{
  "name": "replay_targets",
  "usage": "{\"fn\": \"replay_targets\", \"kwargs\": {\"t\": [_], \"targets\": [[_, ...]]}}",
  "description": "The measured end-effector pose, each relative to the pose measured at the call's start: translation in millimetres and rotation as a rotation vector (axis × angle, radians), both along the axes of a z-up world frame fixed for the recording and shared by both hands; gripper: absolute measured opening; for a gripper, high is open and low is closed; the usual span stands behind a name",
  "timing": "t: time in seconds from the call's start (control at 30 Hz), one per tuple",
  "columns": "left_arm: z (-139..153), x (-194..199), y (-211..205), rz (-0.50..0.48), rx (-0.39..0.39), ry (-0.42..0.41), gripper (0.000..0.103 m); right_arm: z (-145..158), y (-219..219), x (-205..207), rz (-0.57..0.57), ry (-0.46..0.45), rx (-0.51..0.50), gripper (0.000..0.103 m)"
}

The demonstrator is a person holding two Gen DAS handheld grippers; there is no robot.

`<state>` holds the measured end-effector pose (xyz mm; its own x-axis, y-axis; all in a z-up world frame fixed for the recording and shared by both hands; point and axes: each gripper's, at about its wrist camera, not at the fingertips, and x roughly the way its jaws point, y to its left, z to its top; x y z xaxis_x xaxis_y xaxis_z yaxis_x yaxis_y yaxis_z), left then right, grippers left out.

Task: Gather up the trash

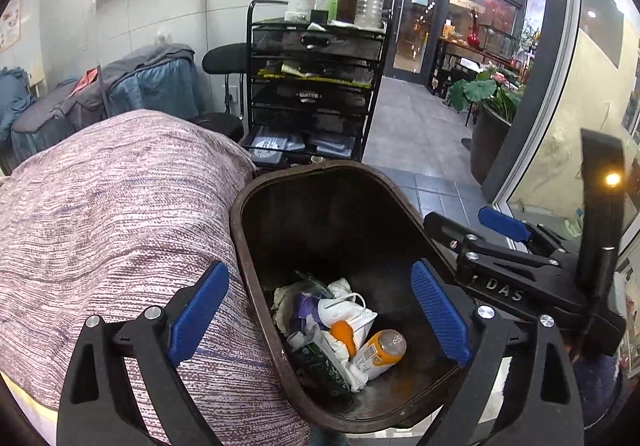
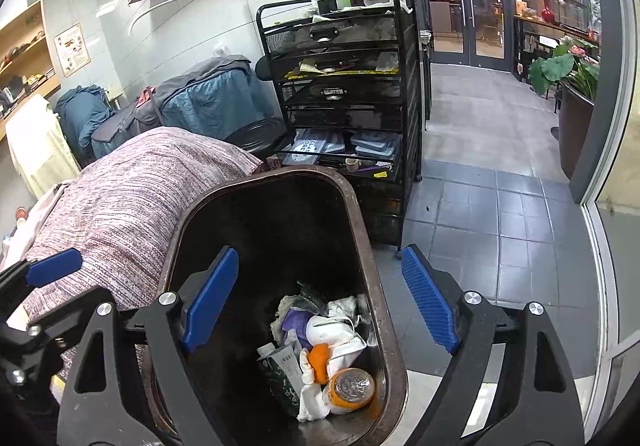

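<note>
Trash (image 1: 340, 334) heaped in brown bin (image 1: 240, 230); both grippers' fingers (image 1: 198, 306) (image 2: 210, 306) spread, seemingly gripping nothing.

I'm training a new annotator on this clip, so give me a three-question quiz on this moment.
1. True or false: the left gripper holds a piece of trash.
2. Where does the orange-labelled bottle lie? A) on the floor B) in the brown bin C) on the black cart
3. What lies directly beside the bin, on its left in both views?

Key: 1. False, both sets of jaws are open and empty. 2. B. 3. A bed under a pink woven cover.
</note>
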<state>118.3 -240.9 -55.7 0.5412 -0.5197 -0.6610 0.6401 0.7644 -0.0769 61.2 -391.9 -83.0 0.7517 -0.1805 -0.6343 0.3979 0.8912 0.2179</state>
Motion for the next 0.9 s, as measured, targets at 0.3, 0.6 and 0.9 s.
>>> {"fn": "replay_targets", "kwargs": {"t": [0.3, 0.6, 0.9], "targets": [[24, -15, 20, 0.039, -0.057, -0.089, 0.097, 8, 5, -2, -0.003, -0.045, -0.011, 0.088], [50, -33, 70, 0.159, -0.107, -0.213, 0.097, 35, 36, -13, 0.014, -0.183, -0.078, 0.097], [66, -44, 126, 0.341, -0.125, -0.31, 0.097, 63, 97, -13, 0.141, -0.277, -0.117, 0.097]]}}
